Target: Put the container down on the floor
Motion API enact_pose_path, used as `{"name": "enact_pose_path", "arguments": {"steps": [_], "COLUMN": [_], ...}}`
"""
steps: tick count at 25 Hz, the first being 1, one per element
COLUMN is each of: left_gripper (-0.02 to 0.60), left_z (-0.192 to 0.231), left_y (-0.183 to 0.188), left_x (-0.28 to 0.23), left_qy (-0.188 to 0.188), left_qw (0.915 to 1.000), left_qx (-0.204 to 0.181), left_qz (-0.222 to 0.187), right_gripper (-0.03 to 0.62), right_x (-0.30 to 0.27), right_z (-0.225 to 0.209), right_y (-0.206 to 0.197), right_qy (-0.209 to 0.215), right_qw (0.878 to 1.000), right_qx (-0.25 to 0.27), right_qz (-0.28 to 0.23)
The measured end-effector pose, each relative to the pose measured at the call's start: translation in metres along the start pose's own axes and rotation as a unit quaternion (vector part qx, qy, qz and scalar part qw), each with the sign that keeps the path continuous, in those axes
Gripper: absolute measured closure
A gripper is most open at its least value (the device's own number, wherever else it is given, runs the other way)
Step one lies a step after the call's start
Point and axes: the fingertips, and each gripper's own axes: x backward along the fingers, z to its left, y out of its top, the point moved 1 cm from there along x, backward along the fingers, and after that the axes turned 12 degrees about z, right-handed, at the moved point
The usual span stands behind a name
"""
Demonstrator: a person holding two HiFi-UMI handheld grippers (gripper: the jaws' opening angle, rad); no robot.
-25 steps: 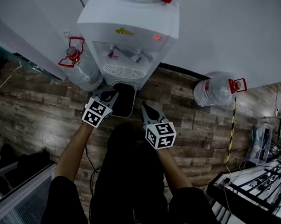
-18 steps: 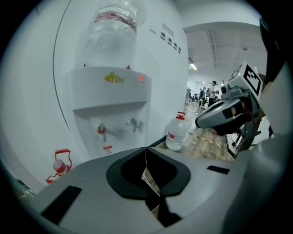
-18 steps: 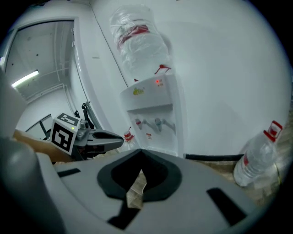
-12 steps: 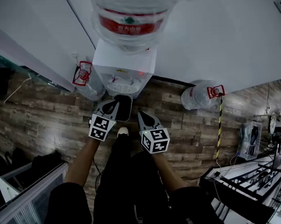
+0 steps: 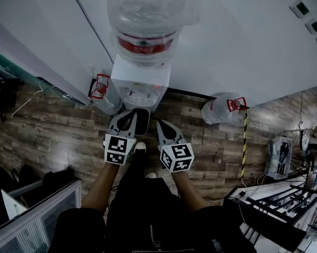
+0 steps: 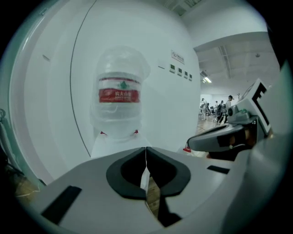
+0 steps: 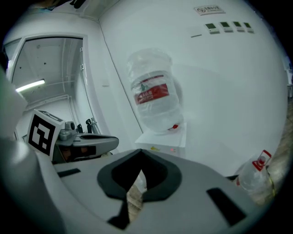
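Although the task ends on the plank floor (image 5: 53, 128), the container isn't there yet, so this reads as the approach step with nothing gripped. White water dispenser (image 5: 140, 79) stands on that floor against the white wall. The container (image 5: 146, 19) sits upside down on top of the dispenser, neck sunk into it. It's a big clear rounded water jug with a red label band; the water level is hard to tell. Smooth plastic and bulky, probably heavy if full.

Two spare jugs with red caps lie on the floor, one (image 5: 102, 91) to the left of the dispenser and one (image 5: 220, 109) to the right.

Left gripper (image 5: 130, 114) and right gripper (image 5: 161, 123) hang side by side in front of the dispenser, below the jug and aimed toward it, not touching. Left fingers (image 6: 130, 173) are pressed together with nothing between them. Right fingers (image 7: 158, 176) also meet at the tips and are empty.

Next move, as I judge it: spread both sets of fingers, get one gripper on each side of the jug, lift it straight up off the dispenser, then lower it to bare floor in front. Risk is the jug slipping or tipping.
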Motion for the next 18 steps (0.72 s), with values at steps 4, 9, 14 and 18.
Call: {"name": "enact_pose_path", "arguments": {"steps": [4, 9, 14, 18], "left_gripper": [0.566, 0.566, 0.566, 0.566], "left_z": [-0.012, -0.029, -0.054, -0.068], "left_y": [0.006, 0.004, -0.004, -0.015], "left_x": [0.020, 0.046, 0.072, 0.087], "left_qy": [-0.001, -0.001, -0.008, -0.015], "left_qw": [0.9999, 0.9998, 0.9996, 0.9996], "left_qx": [-0.006, -0.001, -0.012, -0.010], "left_qz": [-0.010, -0.020, -0.023, -0.020], "right_gripper": [0.585, 0.585, 0.585, 0.585], "right_x": [0.023, 0.054, 0.083, 0.101], "right_z": [0.013, 0.022, 0.038, 0.053], "right_y": [0.006, -0.007, -0.023, -0.032], "right_qy": [0.003, -0.003, -0.001, 0.000], "right_qw": [1.000, 1.000, 0.999, 0.999], "right_qx": [0.014, 0.020, 0.025, 0.035], "right_qz": [-0.012, -0.018, -0.025, -0.030]}}
